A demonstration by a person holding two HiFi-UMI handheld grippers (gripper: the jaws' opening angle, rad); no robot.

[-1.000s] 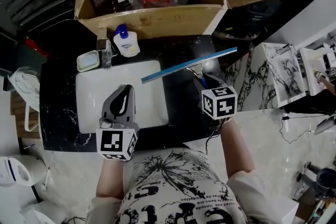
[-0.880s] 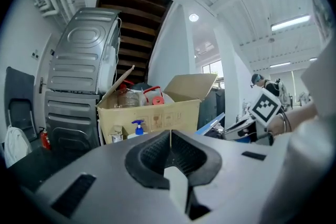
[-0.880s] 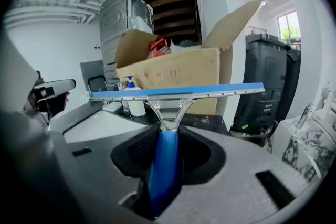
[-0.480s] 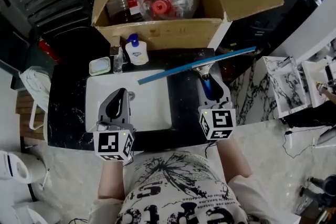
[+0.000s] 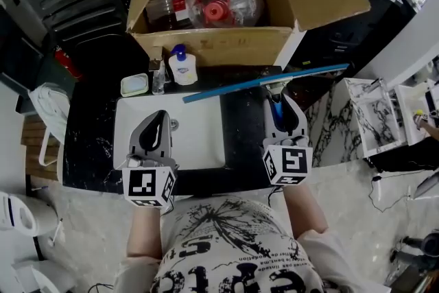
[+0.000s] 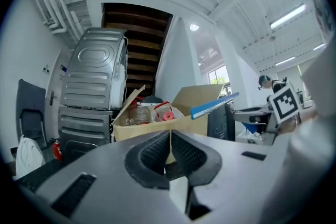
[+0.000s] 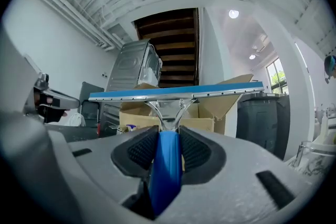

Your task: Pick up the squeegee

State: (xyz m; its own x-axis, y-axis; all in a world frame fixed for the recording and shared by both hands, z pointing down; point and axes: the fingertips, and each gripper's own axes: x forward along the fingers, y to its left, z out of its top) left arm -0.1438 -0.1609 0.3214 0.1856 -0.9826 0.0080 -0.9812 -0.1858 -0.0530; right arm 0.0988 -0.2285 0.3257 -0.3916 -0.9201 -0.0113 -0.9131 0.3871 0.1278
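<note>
The squeegee (image 5: 264, 82) has a long blue blade on a metal frame and a blue handle (image 7: 167, 162). My right gripper (image 5: 278, 103) is shut on that handle and holds it level, blade across, above the black counter (image 5: 89, 127). In the right gripper view the blade (image 7: 176, 93) spans the picture ahead of the jaws. My left gripper (image 5: 159, 121) hovers over the white sink (image 5: 199, 141). Its pads (image 6: 184, 152) meet with nothing between them. From the left gripper view the squeegee blade (image 6: 214, 104) and the right gripper's marker cube (image 6: 286, 103) show at the right.
An open cardboard box (image 5: 219, 44) with bottles and a red-capped jug stands behind the sink. A soap pump bottle (image 5: 183, 65), a faucet (image 5: 159, 75) and a soap dish (image 5: 134, 84) line the sink's back edge. A grey washing machine (image 6: 94, 97) stands at the left.
The right gripper has risen with the squeegee and levelled it, so the blade now lies nearly straight across. The left gripper has lifted slightly over the sink.
</note>
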